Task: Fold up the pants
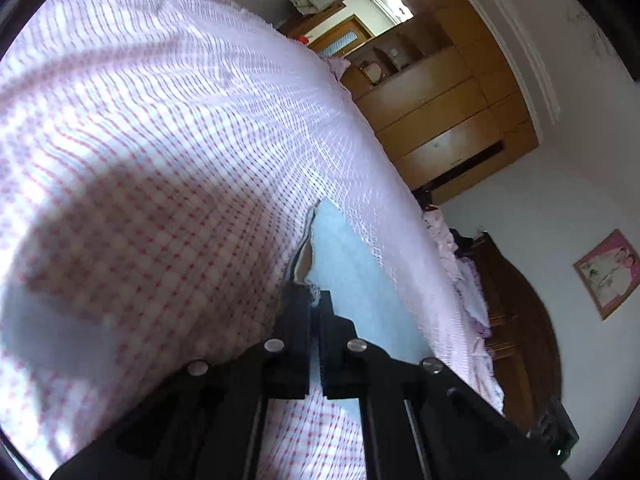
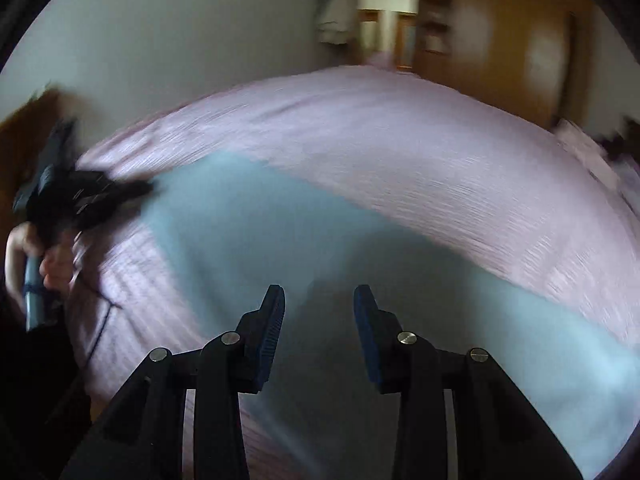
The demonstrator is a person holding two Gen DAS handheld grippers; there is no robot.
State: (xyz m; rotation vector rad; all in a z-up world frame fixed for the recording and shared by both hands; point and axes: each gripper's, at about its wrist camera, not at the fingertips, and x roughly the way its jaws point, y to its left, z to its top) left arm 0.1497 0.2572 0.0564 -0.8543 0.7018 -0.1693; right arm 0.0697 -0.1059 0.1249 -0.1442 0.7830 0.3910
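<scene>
Pants (image 2: 304, 240) lie diag., upper-left to lower-right.

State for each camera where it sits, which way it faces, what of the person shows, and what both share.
Left wrist: on the left claw, looking down across the checked bedspread toward a wardrobe; shut on the light blue pants.
Right wrist: on the open right claw, above the pants; the person's hand shows.
Shared: pants, bedspread, wardrobe.

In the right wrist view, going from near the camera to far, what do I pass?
Right gripper with open jaws → light blue pants → pink checked bedspread → grey wall and wooden wardrobe at the back.
</scene>
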